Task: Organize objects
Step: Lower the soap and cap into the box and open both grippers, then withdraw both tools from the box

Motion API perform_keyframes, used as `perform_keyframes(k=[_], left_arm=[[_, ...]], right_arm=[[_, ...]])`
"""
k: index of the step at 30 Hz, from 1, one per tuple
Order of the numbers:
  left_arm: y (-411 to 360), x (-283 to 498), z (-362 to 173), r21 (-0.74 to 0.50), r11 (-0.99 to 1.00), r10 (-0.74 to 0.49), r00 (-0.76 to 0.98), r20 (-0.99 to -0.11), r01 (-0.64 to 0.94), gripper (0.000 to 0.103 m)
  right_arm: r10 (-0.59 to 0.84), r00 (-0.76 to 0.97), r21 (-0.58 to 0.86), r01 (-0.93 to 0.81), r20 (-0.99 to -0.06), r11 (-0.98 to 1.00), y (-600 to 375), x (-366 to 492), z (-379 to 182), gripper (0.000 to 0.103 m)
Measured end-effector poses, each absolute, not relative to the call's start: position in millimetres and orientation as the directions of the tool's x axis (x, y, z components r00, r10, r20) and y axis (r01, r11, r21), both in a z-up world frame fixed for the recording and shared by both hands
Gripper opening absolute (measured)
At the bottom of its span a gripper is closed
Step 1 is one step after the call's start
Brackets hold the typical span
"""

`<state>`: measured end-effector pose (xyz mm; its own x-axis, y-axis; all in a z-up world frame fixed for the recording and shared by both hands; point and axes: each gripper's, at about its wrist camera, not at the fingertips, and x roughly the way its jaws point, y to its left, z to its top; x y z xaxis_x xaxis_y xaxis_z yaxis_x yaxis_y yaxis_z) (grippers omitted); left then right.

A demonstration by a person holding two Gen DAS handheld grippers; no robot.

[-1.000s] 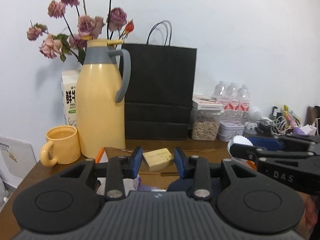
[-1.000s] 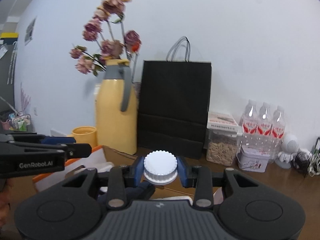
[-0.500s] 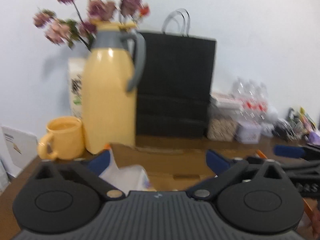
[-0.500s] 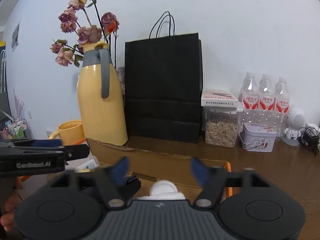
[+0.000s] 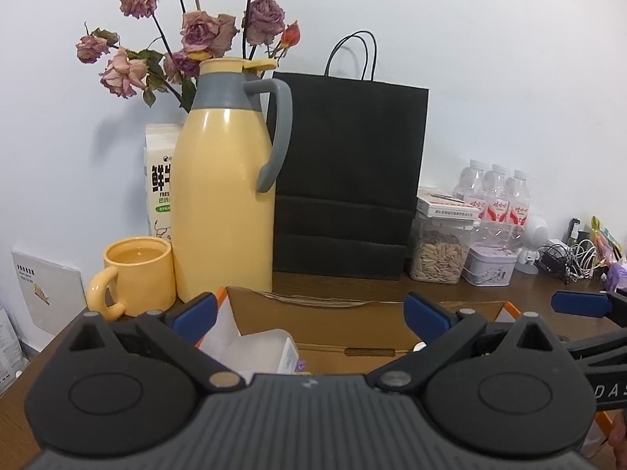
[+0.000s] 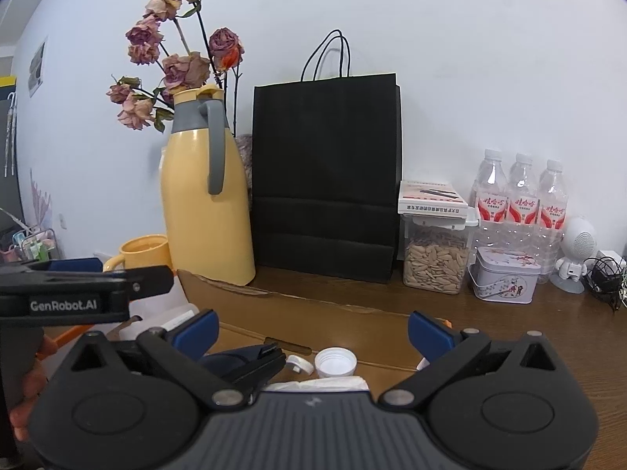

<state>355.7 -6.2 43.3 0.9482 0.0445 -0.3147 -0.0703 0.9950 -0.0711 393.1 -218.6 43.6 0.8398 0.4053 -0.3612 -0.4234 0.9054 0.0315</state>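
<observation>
My left gripper (image 5: 311, 315) is open and empty above a brown cardboard box (image 5: 352, 327) with orange corners. White packaging (image 5: 250, 342) lies in the box's left part. My right gripper (image 6: 313, 329) is open and empty over the same box (image 6: 313, 319). A white ribbed cap (image 6: 336, 362) lies open side up in the box below it, beside a small white ring (image 6: 299, 364), white tissue (image 6: 317, 384) and a dark object (image 6: 250, 358). The left gripper also shows in the right wrist view (image 6: 78, 286), and a right fingertip (image 5: 580, 303) shows in the left wrist view.
Behind the box stand a yellow thermos jug (image 5: 223, 192), a yellow mug (image 5: 135, 274), a milk carton (image 5: 158, 184), dried roses (image 5: 192, 35) and a black paper bag (image 5: 345, 180). To the right are a seed jar (image 6: 435, 262), a tin (image 6: 503, 276), water bottles (image 6: 521, 199) and cables (image 5: 576, 258).
Both grippers opened. The left let go of the yellow block, now out of sight; the right let go of the white cap, now lying in the box.
</observation>
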Motion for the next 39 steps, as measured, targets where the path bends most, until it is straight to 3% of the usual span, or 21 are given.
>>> perform_keyframes(k=[17,39], left_arm=[[9,278,66,-0.093,0.992,0.053,0.950,-0.307,-0.085,0.103],[41,218,17,-0.048,0.990,0.095,0.875,-0.475,-0.134,0.103]], right_arm=[[0.411,0.859,0.025,-0.424,-0.304,0.905,-230,315,63,0.103],[0.411,0.763,0.000,-0.475,-0.499,0.880,-218,246,1,0.103]])
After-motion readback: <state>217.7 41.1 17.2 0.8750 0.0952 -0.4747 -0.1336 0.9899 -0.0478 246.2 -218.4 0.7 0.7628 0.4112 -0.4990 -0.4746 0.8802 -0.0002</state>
